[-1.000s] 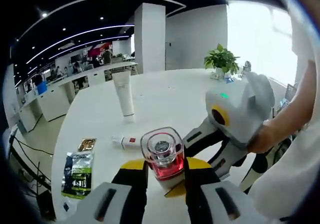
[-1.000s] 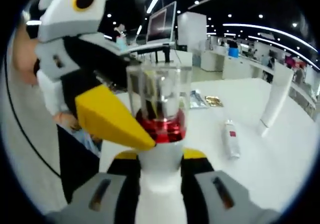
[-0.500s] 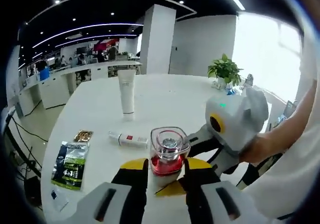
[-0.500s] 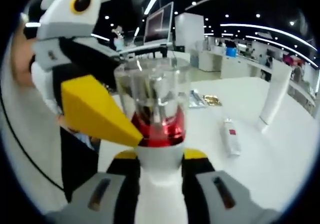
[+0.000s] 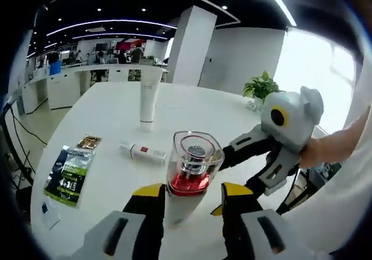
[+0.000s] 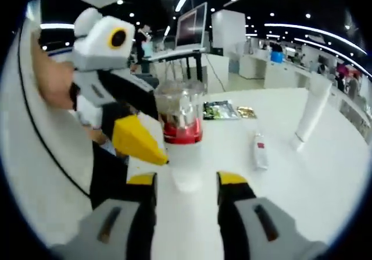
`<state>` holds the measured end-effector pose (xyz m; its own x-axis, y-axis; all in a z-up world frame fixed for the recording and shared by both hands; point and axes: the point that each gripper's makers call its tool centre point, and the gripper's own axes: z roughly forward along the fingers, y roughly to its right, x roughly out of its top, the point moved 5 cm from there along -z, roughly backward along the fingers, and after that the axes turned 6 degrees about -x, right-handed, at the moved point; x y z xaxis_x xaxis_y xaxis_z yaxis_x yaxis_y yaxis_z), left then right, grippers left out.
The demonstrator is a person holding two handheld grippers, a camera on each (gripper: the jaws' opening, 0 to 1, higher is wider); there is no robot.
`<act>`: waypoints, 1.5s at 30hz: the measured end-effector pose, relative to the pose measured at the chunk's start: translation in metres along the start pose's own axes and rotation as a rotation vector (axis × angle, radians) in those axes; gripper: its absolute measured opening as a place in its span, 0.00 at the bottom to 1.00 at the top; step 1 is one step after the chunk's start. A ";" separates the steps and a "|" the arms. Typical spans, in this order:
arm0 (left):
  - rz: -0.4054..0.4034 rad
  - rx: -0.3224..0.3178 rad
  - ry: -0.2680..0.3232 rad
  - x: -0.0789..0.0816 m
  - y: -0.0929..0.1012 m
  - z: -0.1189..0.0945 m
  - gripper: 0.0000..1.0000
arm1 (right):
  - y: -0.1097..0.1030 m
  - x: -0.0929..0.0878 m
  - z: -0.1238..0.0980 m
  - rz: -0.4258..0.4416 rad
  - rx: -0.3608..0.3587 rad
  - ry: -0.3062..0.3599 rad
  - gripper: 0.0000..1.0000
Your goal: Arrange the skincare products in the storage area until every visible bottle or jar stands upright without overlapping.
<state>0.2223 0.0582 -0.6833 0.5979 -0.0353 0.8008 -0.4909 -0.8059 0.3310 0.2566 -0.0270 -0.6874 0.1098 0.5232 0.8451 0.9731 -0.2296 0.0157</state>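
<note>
Three skincare pieces sit on your white table: the red-collared bottle with its clear cap standing upright near you, the small white tube lying flat just beyond it, and the tall white tube standing on its cap farther off. Your left gripper has its jaws spread to either side of the bottle's white body; whether a pad touches it you cannot tell. Your right gripper is released as well, jaws apart with the bottle standing just ahead of them. That bottle looks rigid, smooth and top-heavy under the clear cap, so take it low on the white body, not the slick cap. What remains, I judge, is the lying tube: light, round, likely to roll, so grip it across its middle and stand it clear of the others
</note>
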 end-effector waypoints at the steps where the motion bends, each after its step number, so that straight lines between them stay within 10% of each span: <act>1: -0.002 0.000 -0.006 -0.002 -0.001 0.001 0.39 | 0.001 0.007 -0.002 -0.046 0.017 -0.002 0.41; 10: 0.040 -0.005 -0.079 -0.020 -0.017 0.003 0.29 | -0.003 0.035 -0.013 -0.237 0.143 -0.062 0.43; 33: 0.129 -0.058 -0.145 -0.021 -0.030 -0.009 0.28 | -0.041 0.002 0.012 -0.122 0.286 -0.130 0.39; 45: 0.115 -0.030 -0.167 -0.026 -0.041 -0.021 0.24 | -0.016 0.024 0.009 -0.125 0.165 -0.112 0.46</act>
<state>0.2137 0.1044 -0.7067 0.6326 -0.2253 0.7410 -0.5791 -0.7729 0.2593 0.2455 -0.0031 -0.6722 -0.0011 0.6287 0.7776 0.9995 -0.0246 0.0213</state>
